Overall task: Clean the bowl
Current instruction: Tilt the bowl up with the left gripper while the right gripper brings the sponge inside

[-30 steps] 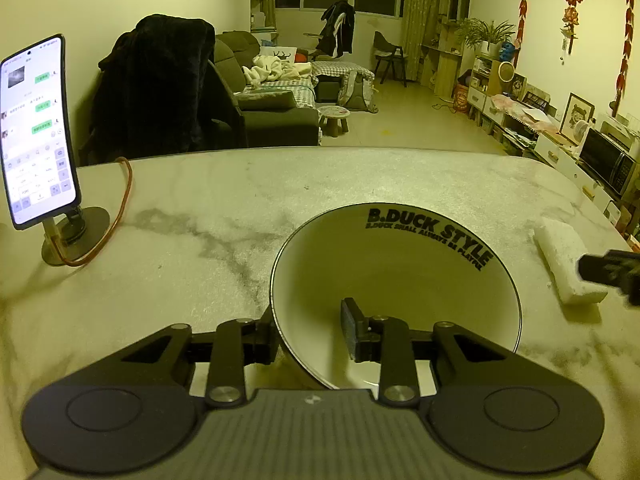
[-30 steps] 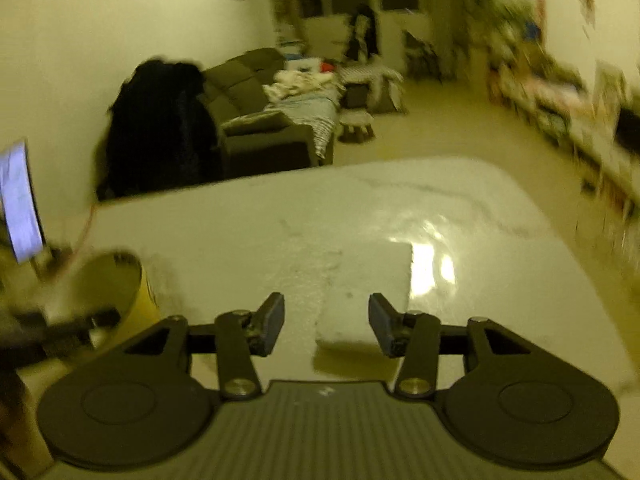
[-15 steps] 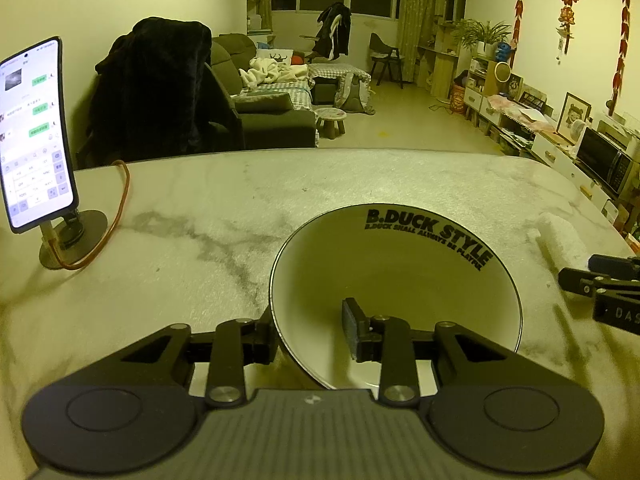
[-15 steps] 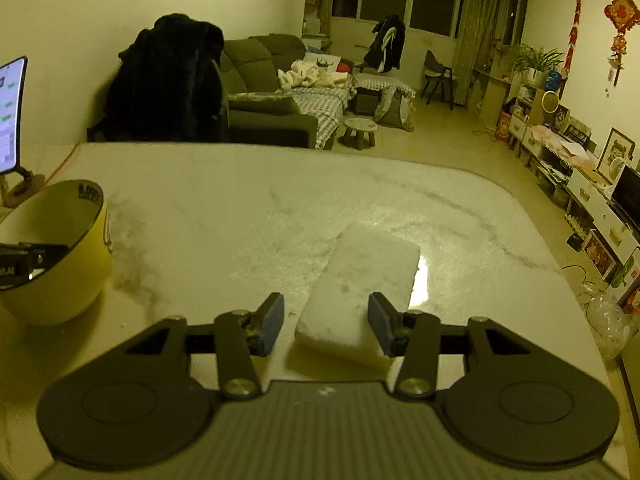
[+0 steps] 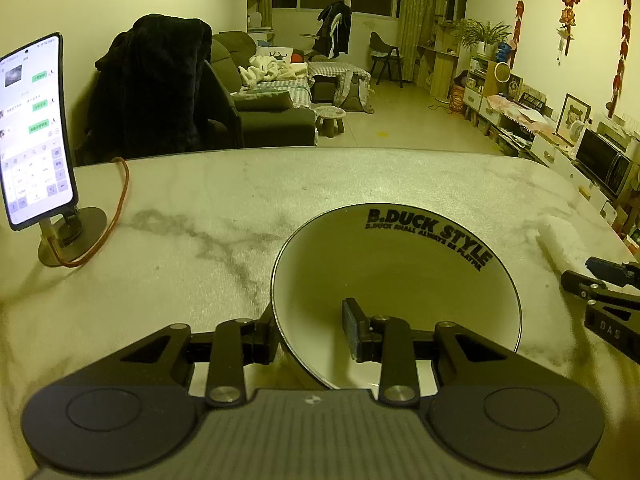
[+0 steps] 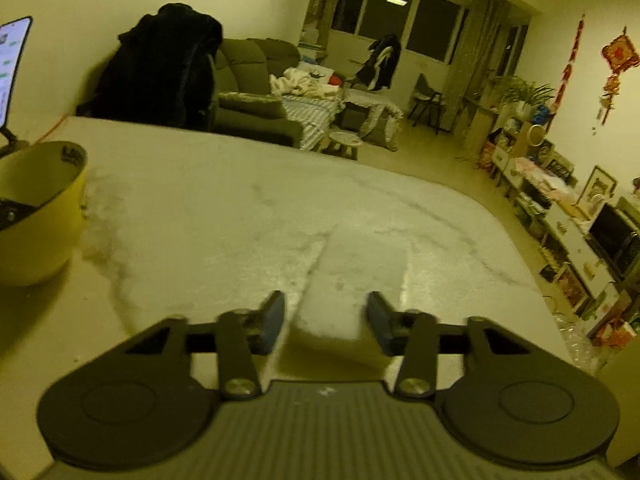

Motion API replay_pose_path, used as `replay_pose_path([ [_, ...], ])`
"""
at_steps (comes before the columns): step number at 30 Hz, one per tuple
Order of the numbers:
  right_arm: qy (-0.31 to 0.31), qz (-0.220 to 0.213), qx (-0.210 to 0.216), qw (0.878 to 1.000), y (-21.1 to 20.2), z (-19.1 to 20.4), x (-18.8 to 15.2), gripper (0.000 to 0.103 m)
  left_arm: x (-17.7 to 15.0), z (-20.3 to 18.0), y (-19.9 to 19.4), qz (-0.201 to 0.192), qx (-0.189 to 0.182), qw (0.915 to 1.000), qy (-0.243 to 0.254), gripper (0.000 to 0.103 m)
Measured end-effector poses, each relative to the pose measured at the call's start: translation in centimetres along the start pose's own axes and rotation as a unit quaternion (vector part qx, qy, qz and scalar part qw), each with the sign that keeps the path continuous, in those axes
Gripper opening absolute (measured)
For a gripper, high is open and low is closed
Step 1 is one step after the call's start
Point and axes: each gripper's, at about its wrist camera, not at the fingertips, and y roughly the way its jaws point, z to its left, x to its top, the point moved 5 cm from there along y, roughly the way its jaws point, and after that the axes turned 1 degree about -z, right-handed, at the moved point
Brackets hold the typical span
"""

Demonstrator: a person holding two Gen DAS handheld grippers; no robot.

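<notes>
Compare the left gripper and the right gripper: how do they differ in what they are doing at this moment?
The left gripper straddles the bowl rim, one finger inside and one outside; the right gripper has the white sponge between its fingers. The left appears closed on the rim; the right is open, with gaps beside the sponge. Both are low over the marble table.

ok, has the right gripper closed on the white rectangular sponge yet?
No: the right gripper straddles the white rectangular sponge with a gap visible beside each finger.
</notes>
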Motion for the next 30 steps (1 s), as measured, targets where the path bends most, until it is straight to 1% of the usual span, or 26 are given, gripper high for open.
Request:
replay_pose_path([
  [1,0.008,-0.001,0.001,1.000,0.0,-0.3,0.0,0.029,0.1,0.3,-0.1,-0.006,0.001,0.9999,-0.010,0.021],
  [2,0.025,-0.003,0.006,1.000,-0.1,-0.7,0.0,0.024,0.1,0.6,-0.2,-0.009,-0.002,0.9998,-0.017,0.018],
  [4,0.056,-0.007,0.019,0.998,-0.6,-1.3,0.2,0.017,0.1,0.9,-0.4,-0.012,-0.011,0.9996,-0.024,0.016],
  [5,0.076,-0.010,0.035,0.996,-1.0,-1.6,0.5,0.014,0.1,0.9,-0.5,-0.013,-0.012,0.9996,-0.023,0.015],
  [7,0.101,-0.018,0.071,0.992,-1.8,-1.8,1.2,0.014,0.1,0.9,-0.7,-0.019,-0.012,0.9996,-0.018,0.013],
  [9,0.119,-0.035,0.118,0.985,-3.3,-1.6,2.2,0.014,0.2,0.5,-1.1,-0.030,-0.003,0.9995,-0.004,0.012],
  [11,0.119,-0.054,0.158,0.979,-5.0,-0.8,3.2,0.014,0.3,0.0,-1.5,-0.038,0.004,0.9992,0.009,0.011],
  [12,0.114,-0.064,0.186,0.974,-6.1,-0.1,4.1,0.015,0.4,-0.3,-1.6,-0.042,0.007,0.9990,0.015,0.011],
  [15,0.095,-0.075,0.244,0.962,-8.0,2.0,5.8,0.015,0.5,-0.8,-1.9,-0.050,0.014,0.9982,0.031,0.011],
  [19,0.080,-0.059,0.300,0.949,-8.7,4.6,7.1,0.016,0.5,-1.3,-2.2,-0.059,0.017,0.9971,0.045,0.010],
  [22,0.080,-0.035,0.315,0.945,-8.4,5.7,6.9,0.016,0.3,-1.9,-2.6,-0.073,0.018,0.9951,0.065,0.011],
  [23,0.086,-0.026,0.319,0.944,-8.1,5.8,6.6,0.017,0.3,-2.1,-2.7,-0.078,0.017,0.9943,0.071,0.011],
  [26,0.120,0.001,0.338,0.933,-7.0,5.5,5.6,0.017,0.3,-2.6,-3.0,-0.096,0.011,0.9914,0.088,0.011],
  [28,0.143,0.012,0.348,0.926,-6.7,5.0,4.8,0.017,0.2,-3.5,-3.3,-0.117,0.006,0.9865,0.114,0.011],
  [30,0.169,0.025,0.359,0.917,-6.4,4.6,4.3,0.020,0.1,-4.3,-3.6,-0.139,-0.002,0.9801,0.142,0.012],
])
